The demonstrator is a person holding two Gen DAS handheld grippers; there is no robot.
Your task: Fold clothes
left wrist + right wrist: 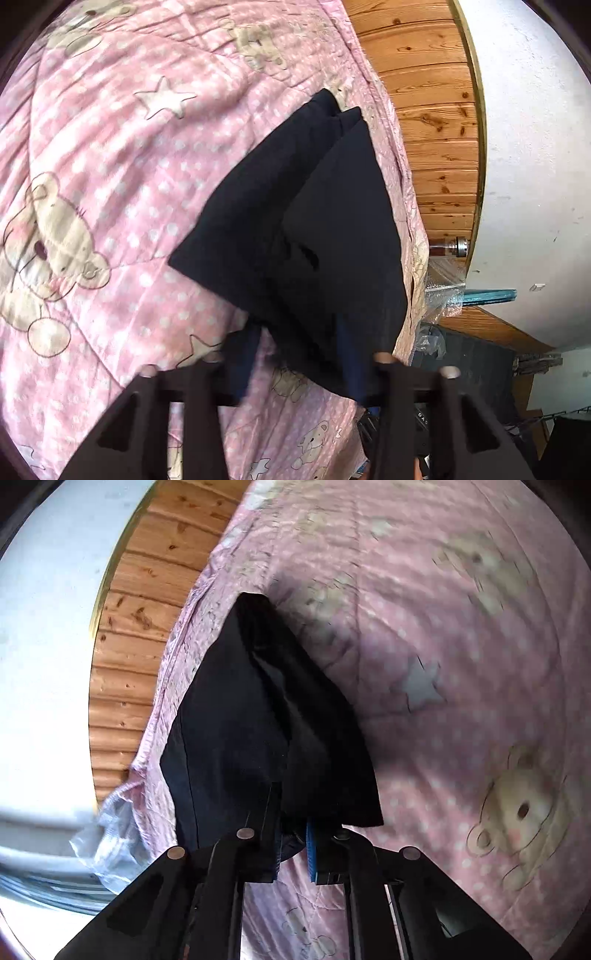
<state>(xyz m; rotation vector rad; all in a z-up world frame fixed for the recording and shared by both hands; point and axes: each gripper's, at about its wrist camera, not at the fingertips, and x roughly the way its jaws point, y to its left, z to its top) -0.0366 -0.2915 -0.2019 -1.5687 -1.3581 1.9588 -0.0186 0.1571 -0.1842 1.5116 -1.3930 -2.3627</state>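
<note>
Black garment on pink quilt | left fingers spread | right fingers pinching hem

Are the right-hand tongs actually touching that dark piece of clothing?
Touching. In the right wrist view, the right tongs sit partly closed with the dark garment's near edge draped down between and over the fingers.

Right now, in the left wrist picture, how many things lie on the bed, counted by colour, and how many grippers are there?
Dark navy garment: 1
Pink bear-print quilt: 1
Grippers, left gripper and right gripper: 2
Total: 4
</note>
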